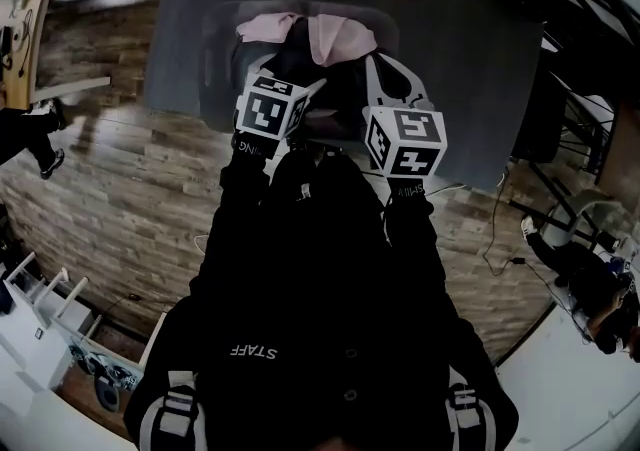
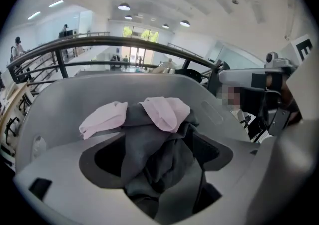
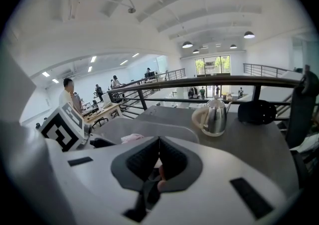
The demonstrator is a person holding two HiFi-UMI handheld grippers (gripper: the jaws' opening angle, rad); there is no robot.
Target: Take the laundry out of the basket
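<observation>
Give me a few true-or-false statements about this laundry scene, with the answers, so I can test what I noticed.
1. The grey plastic laundry basket sits on the dark grey table. True.
2. Only white towels lie in the basket. False: it holds pale pink cloths and a dark grey garment.
3. The left gripper has its fingers apart, with the grey garment between them. True.
4. The kettle stands inside the basket. False: the shiny metal kettle stands on the table beyond the basket.
5. The right gripper has its fingers spread wide. False: the right gripper has its fingers closed together.
</observation>
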